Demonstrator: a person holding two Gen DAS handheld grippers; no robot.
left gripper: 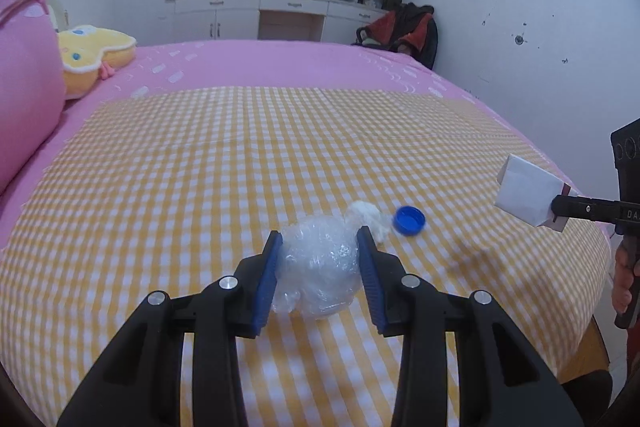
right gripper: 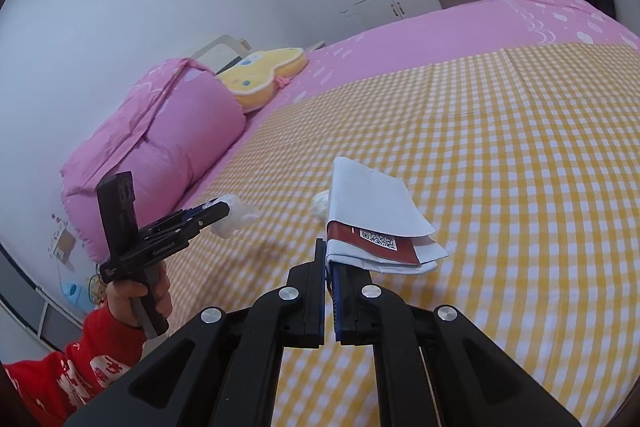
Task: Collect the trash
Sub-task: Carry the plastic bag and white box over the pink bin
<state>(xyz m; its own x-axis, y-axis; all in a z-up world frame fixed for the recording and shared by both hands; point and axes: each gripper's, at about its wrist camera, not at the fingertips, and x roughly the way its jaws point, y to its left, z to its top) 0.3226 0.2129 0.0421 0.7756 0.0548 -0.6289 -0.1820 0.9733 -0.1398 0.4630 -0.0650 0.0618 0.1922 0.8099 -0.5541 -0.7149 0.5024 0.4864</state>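
The crumpled ball of clear plastic film point(left gripper: 320, 263) sits between the blue pads of the left hand-held gripper point(left gripper: 320, 259), which pinches it from both sides. It is near the front edge of the bed point(left gripper: 280, 63), over the yellow-and-white checked cloth point(left gripper: 200, 163); whether it is lifted clear of the cloth or touching it cannot be determined. The folded white paper leaflet with a red panel and QR code point(right gripper: 380, 223) is clamped at its fold by the right hand-held gripper point(right gripper: 328, 267), whose jaws are pressed nearly together on it, and it is held above the cloth toward the bed's right edge.

Progress, as a judgement: two pieces are in grasp; none is shown deposited. No bin or bag is visible in either view. Two pieces remain on the cloth: a small wad of white tissue point(left gripper: 370, 217), just behind the film ball, and a round blue plastic bottle cap point(left gripper: 409, 220), just beside the tissue.

View differences:
- The left wrist view shows the blue cap and the film ball's full shape; the leaflet's printed face is not visible there.
- The right wrist view shows the red panel and QR code, and the red-sleeved hand point(right gripper: 140, 291) gripping the left tool. The cap is not visible there, and the tissue shows only partly behind the leaflet.
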